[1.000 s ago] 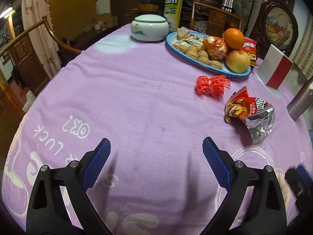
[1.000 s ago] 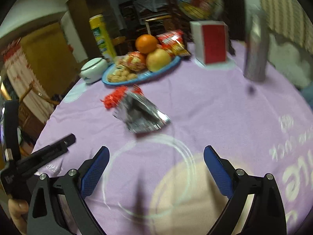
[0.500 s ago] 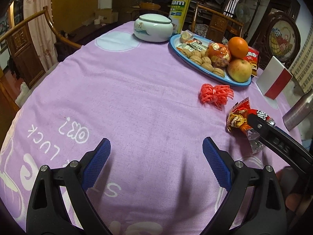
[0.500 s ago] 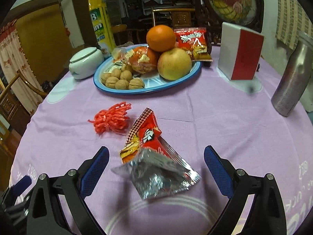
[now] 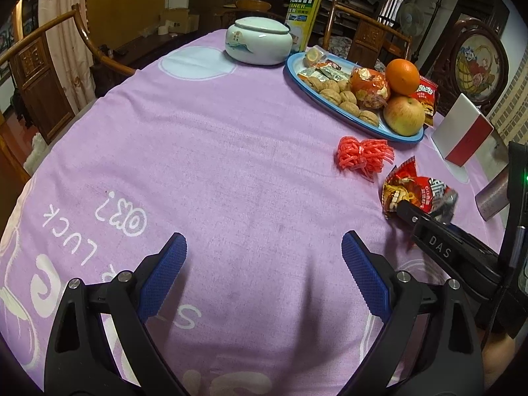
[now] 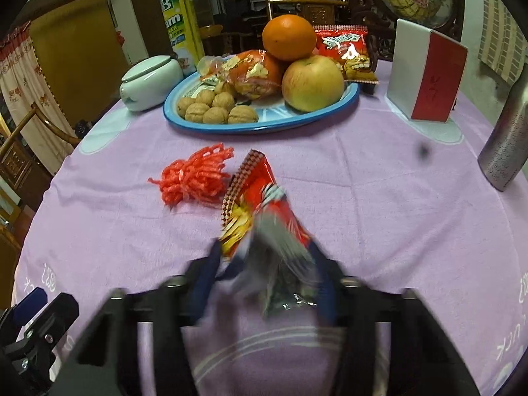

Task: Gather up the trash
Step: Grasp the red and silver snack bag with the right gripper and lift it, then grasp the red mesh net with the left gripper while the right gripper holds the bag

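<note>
Right hand-held gripper (image 6: 264, 264), jaws just closing, clamps an empty snack wrapper (image 6: 264, 217) on the tabletop (image 6: 379, 204); left hand-held gripper (image 5: 264, 274) gapes empty

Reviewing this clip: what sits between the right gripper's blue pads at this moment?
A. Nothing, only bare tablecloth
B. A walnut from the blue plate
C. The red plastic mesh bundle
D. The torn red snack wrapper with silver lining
D: in the right wrist view the right gripper has just been closing, and its pads flank the crumpled snack wrapper; the red mesh bundle lies apart on the cloth.
</note>
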Demonstrator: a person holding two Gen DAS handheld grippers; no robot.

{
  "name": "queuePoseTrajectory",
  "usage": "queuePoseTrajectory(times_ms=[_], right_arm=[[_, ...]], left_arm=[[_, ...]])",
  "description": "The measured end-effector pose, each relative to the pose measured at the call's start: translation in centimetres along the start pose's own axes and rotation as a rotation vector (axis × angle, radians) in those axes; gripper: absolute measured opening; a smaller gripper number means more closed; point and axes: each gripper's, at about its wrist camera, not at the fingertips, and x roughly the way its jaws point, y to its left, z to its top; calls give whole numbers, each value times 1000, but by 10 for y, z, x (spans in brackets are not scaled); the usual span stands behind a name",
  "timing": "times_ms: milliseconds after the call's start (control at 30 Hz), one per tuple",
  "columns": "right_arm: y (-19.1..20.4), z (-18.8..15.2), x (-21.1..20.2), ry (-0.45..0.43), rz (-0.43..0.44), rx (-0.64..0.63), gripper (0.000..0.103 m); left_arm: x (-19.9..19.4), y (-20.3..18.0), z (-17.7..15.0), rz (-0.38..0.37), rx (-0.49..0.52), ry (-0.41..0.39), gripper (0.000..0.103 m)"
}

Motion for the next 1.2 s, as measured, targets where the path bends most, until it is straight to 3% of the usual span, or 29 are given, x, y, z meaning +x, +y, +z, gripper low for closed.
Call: queuePoseTrajectory(times_ms=[67, 167, 400, 500, 633, 767, 833, 1133, 1200], right_arm=[[-1, -3, -8, -16, 12, 10, 26], [-9, -10, -31, -62, 56, 56, 25], [-41, -40, -73, -144, 64, 170, 25], [-54, -44, -72, -143, 80, 210, 25], [-68, -43, -71, -131, 114, 253, 25], [-80, -45, -68, -113, 121, 276, 25], [-88, -43, -66, -108, 123, 295, 25], [-96, -43, -54, -77, 149, 332, 25], [-94, -43, -52, -75, 146, 323, 25]], left_arm=[[-1, 0, 0, 1, 4, -3, 92], [-1, -1, -1, 17, 13, -17, 92], [8, -16, -11, 51, 71, -27, 92], [11, -29, -4, 68, 94, -10, 92], [16, -61, 19, 87, 161, -51, 92], [41, -95, 40, 30, 191, -7, 92], [59, -109, 48, 65, 208, 2, 92], [115, -116, 70, 125, 137, 52, 91], [120, -113, 70, 132, 117, 66, 83]])
